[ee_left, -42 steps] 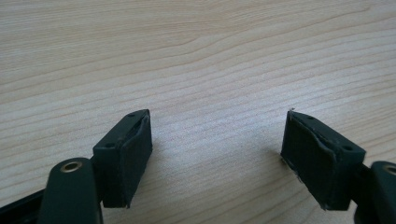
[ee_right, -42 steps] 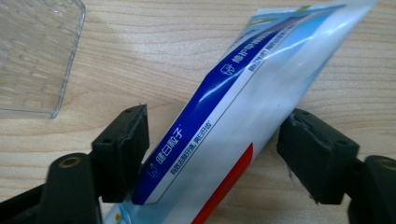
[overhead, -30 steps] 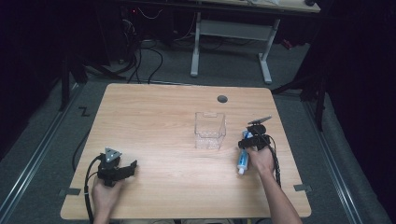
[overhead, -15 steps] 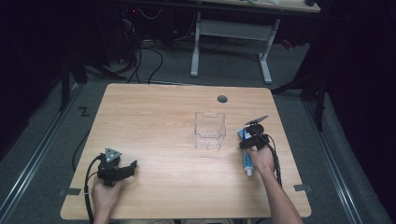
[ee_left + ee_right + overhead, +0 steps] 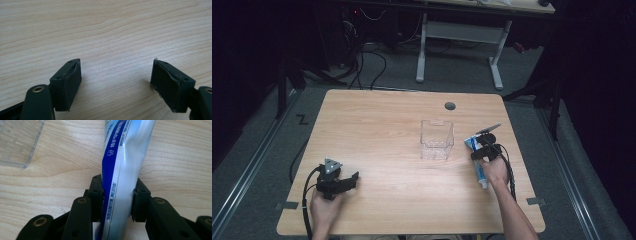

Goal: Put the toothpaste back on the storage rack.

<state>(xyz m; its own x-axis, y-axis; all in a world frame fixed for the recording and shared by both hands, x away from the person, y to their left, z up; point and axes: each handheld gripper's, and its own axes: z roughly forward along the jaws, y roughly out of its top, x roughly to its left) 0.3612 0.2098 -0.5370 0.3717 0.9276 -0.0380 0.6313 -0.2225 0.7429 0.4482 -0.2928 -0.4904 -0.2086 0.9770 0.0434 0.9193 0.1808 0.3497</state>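
1. My right hand-held gripper point(image 5: 482, 148) pinches a blue-and-white toothpaste tube point(image 5: 478, 162) over the right side of the wooden counter point(image 5: 377, 125), seen from the high view.
2. In the right gripper view the tube point(image 5: 122, 170) runs up between my two black jaws, which press against its sides; the pads point(image 5: 97, 192) dent the soft body slightly, and printed characters run along its blue stripe.
3. From above, the tube lies lengthwise toward me, its white cap end near my right hand point(image 5: 496, 172) and its flat crimped end pointing toward the far right part of the counter.
4. A clear plastic container point(image 5: 436, 139), open at the top, stands upright on the counter just to the left of the tube, apart from it; its corner point(image 5: 18, 143) shows at the upper left of the right gripper view.
5. My left hand-held gripper point(image 5: 352, 178) sits low at the near left corner of the counter, held by my left hand point(image 5: 324, 207), with its grey three-cornered plate on top and its cable trailing off the edge.
6. In the left gripper view its jaws are spread wide, pads point(image 5: 70, 82) well apart, with bare wood grain point(image 5: 112, 37) between them.
7. A small dark round grommet point(image 5: 450, 106) is set into the counter near its far edge, beyond the container.
8. Behind the counter, a white-legged desk frame point(image 5: 459, 45) and loose cables lie on the grey floor.
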